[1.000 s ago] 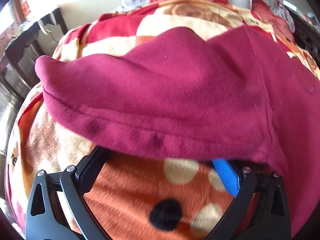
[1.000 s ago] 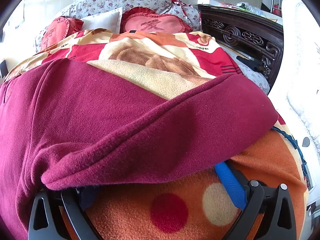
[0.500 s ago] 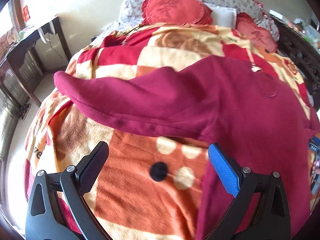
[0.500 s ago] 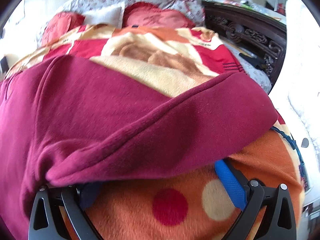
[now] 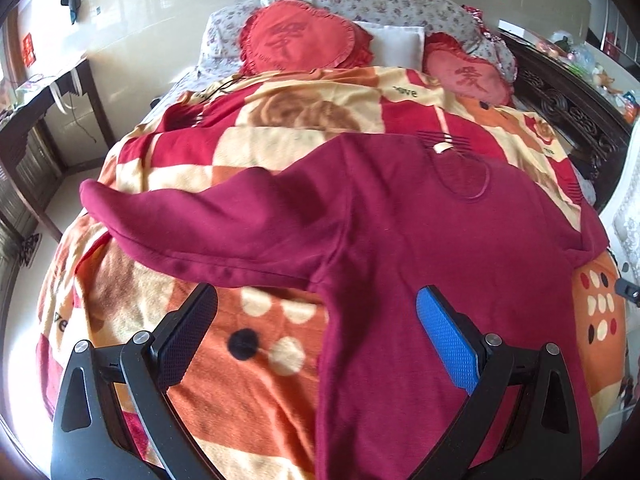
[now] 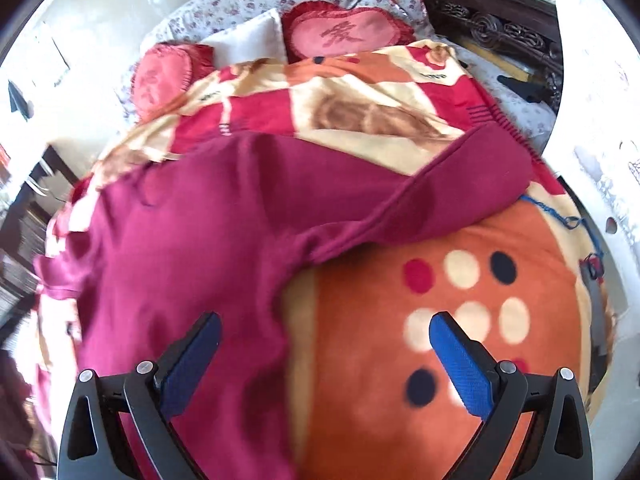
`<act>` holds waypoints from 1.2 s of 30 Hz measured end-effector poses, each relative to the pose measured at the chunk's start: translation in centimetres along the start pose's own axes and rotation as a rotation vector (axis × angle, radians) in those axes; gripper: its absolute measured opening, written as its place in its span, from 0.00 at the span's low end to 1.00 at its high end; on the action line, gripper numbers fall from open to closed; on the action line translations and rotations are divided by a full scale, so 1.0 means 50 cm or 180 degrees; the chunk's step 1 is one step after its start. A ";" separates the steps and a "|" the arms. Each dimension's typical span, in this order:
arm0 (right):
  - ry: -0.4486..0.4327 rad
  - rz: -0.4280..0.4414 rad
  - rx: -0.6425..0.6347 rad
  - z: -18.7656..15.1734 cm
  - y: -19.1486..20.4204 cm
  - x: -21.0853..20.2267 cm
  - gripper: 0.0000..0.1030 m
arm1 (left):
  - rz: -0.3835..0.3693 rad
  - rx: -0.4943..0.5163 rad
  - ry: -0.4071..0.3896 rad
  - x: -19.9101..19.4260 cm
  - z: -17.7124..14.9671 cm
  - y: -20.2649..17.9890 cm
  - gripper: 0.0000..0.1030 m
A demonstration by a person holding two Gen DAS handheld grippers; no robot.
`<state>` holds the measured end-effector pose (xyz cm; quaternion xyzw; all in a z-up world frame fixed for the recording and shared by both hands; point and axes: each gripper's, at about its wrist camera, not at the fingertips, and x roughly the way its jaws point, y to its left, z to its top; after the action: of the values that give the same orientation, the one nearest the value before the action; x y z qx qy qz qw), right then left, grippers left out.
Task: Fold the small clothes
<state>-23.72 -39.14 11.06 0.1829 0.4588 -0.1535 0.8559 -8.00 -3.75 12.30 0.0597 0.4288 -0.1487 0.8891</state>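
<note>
A maroon long-sleeved sweatshirt [image 5: 420, 240] lies spread flat on the patterned blanket, collar toward the pillows. Its left sleeve [image 5: 192, 220] stretches out to the left, and its right sleeve [image 6: 460, 196] stretches out to the right. My left gripper [image 5: 316, 336] hangs open above the sweatshirt's lower left side, holding nothing. In the right wrist view the sweatshirt [image 6: 192, 240] fills the left half, and my right gripper [image 6: 326, 354] is open over its lower right edge, also holding nothing.
The red, orange and cream blanket [image 5: 248, 364] covers a bed. Heart-shaped red cushions [image 5: 300, 40] and floral pillows [image 5: 380, 0] sit at the head. A dark carved headboard [image 5: 568, 108] stands at the right, and a dark side table [image 5: 48, 120] at the left.
Both grippers have pulled back and up from the sleeves they were over. The sleeves now lie flat on the blanket, and the whole sweatshirt has come into view.
</note>
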 end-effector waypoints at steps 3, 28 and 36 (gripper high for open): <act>-0.0181 0.0144 -0.0087 -0.005 0.057 -0.047 1.00 | -0.0044 0.0022 -0.0001 -0.007 0.002 -0.015 0.97; -0.0378 0.0395 -0.0628 0.022 0.355 -0.081 1.00 | -0.0042 0.0030 -0.0096 -0.037 0.034 -0.022 0.97; -0.0541 0.0274 -0.0753 0.029 0.371 -0.051 1.00 | -0.0048 0.0020 -0.0079 -0.025 0.036 -0.024 0.97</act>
<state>-16.01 -23.12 17.16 0.0866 0.3913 -0.0764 0.9130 -7.76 -5.02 14.45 0.0574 0.4176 -0.1575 0.8930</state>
